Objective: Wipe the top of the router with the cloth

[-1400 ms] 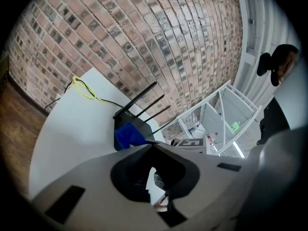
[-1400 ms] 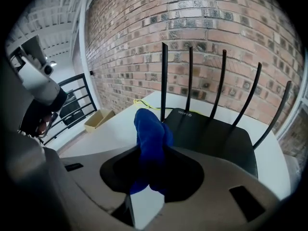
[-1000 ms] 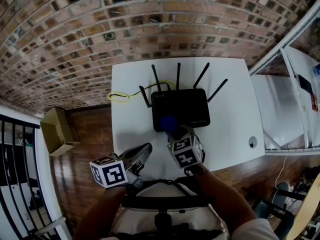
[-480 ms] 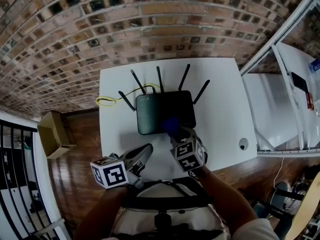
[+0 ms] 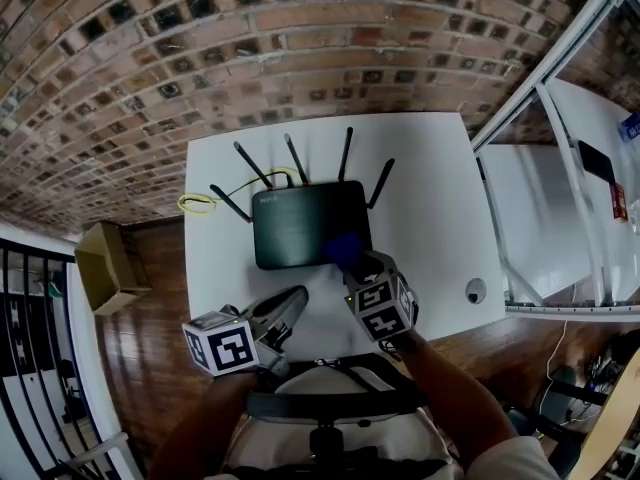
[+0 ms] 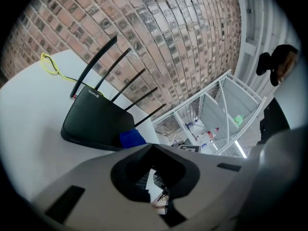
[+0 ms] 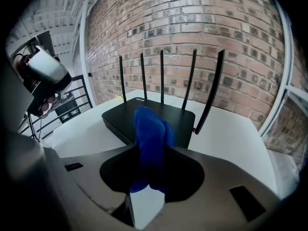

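Note:
A black router (image 5: 300,223) with several upright antennas sits on the white table (image 5: 430,198). My right gripper (image 5: 352,264) is shut on a blue cloth (image 5: 345,248), and the cloth rests on the router's near right corner. In the right gripper view the cloth (image 7: 150,131) hangs from between the jaws of the right gripper (image 7: 151,155), in front of the router (image 7: 118,117). My left gripper (image 5: 292,300) hovers shut and empty over the table's near edge, left of the router. The left gripper view shows the router (image 6: 94,121) and the cloth (image 6: 131,138) beyond the left gripper (image 6: 154,170).
A yellow cable (image 5: 200,204) loops off the router's back left. A round grommet (image 5: 475,291) sits at the table's near right corner. A cardboard box (image 5: 105,264) lies on the wood floor to the left, a brick wall stands behind, and white shelving (image 5: 560,198) stands on the right.
The cloth in my right gripper has slid along the router's near edge, from its left part to its right corner. The left gripper has stayed put.

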Motion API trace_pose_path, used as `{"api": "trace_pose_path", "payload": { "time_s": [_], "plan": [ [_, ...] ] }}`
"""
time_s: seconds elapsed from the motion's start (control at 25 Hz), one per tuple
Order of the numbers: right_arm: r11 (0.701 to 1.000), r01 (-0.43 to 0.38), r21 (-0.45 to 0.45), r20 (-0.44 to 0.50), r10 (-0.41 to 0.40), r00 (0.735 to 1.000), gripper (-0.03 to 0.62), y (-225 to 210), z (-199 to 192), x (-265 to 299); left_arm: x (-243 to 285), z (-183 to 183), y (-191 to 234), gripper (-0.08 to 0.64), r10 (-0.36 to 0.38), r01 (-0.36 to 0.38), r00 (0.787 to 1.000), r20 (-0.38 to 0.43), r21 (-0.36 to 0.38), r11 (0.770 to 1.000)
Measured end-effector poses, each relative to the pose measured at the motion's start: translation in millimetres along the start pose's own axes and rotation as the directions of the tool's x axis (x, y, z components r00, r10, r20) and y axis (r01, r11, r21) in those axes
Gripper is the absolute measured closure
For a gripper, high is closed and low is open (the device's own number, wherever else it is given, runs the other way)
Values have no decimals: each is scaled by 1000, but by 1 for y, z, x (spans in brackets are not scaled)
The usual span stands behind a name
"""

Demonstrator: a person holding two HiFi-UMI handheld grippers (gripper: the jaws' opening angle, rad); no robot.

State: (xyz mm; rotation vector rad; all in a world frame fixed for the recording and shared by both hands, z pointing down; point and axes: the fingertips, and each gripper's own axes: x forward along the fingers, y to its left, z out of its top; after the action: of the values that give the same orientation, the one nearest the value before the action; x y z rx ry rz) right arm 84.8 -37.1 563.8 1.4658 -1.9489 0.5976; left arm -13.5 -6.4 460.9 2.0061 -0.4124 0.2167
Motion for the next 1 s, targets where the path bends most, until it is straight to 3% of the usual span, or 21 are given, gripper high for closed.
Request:
{"api": "trace_pose_path", "payload": {
  "time_s": [0.44,1.0],
  "plan": [
    [1000,-5,3,4,5,1000,457,-41,-22,-13,34,-13,-21,557,7,-7,1000,-2,3,1000],
    [993,-91,-72,19,92,996,457,-52,-27,-17,69,-30,-45,557,41,-42,999,34,20,999]
  ]
}}
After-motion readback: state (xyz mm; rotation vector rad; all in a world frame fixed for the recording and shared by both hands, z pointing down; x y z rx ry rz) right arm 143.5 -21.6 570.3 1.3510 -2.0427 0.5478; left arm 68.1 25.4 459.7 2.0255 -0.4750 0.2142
